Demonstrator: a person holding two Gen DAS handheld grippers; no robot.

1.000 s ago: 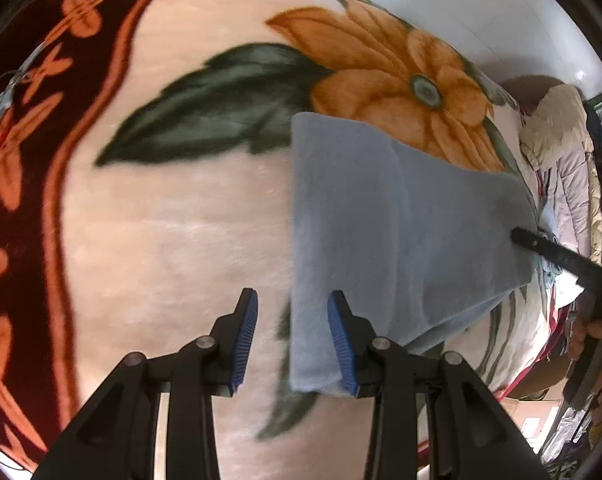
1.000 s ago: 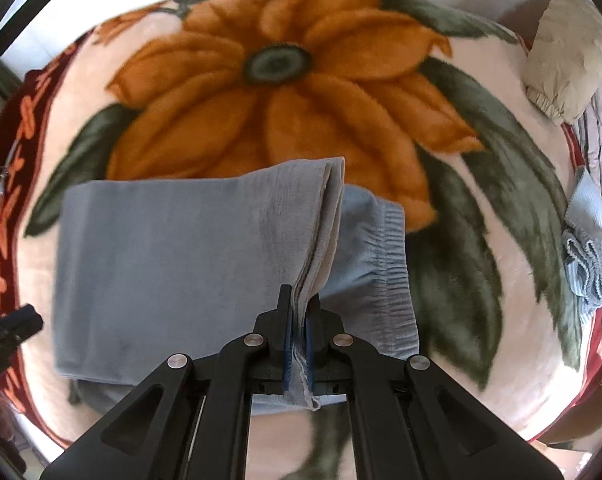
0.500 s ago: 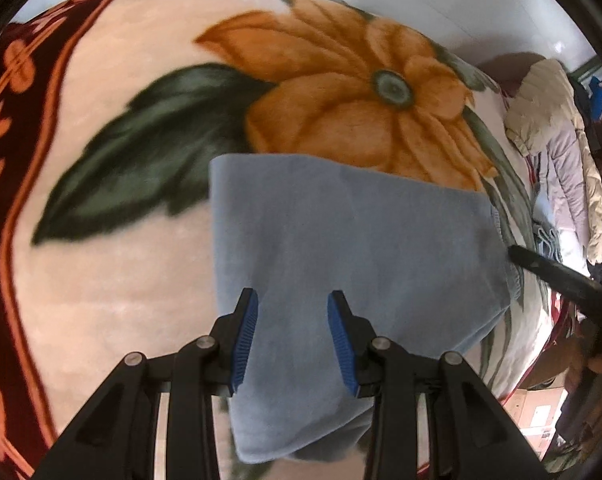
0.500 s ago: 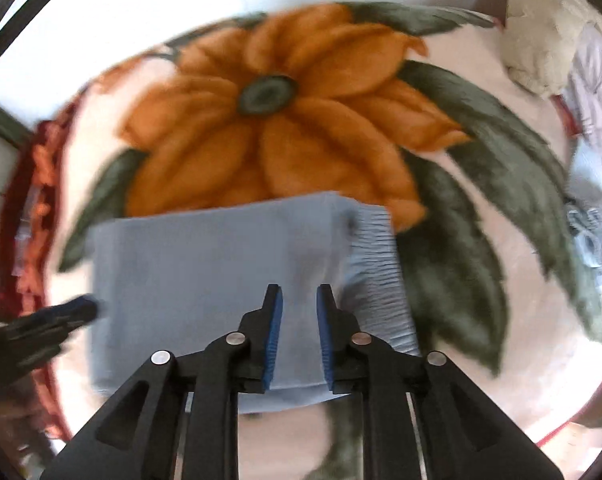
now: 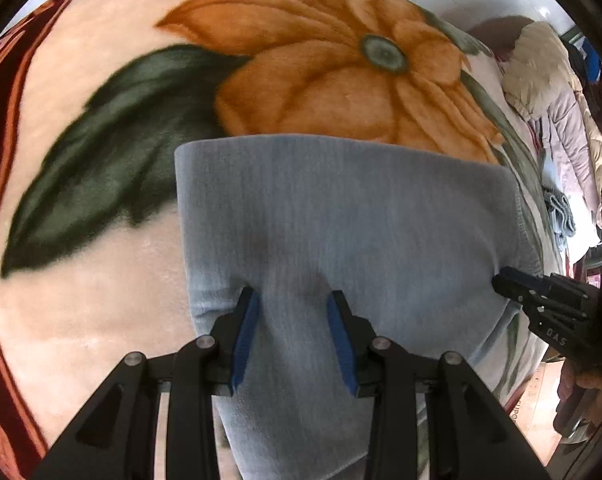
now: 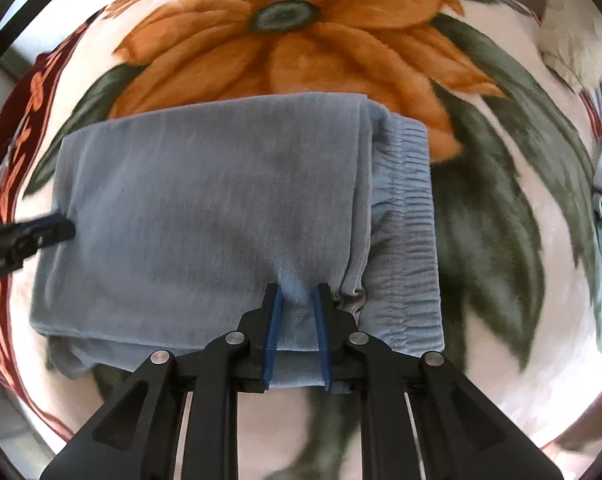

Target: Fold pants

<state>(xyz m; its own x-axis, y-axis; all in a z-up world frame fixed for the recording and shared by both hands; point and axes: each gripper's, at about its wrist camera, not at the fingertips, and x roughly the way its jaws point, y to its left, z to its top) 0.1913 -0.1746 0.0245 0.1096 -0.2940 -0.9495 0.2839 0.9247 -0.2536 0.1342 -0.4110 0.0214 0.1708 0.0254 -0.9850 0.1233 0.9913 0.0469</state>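
Both claws are open: left claw (image 5: 293,312) and right claw (image 6: 297,300) each press a ridge of the folded pants (image 6: 205,208) lying under them on the blanket (image 5: 101,320). Closing now may pinch only the top layer, spoiling the fold.

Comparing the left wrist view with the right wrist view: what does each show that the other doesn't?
Only the left wrist view shows the pile of coats beyond the bed and a hand holding the right tongs. Only the right wrist view shows the pants' elastic waistband. Both share the folded blue pants, the flower blanket, and both open tongs pressing down on the fabric.
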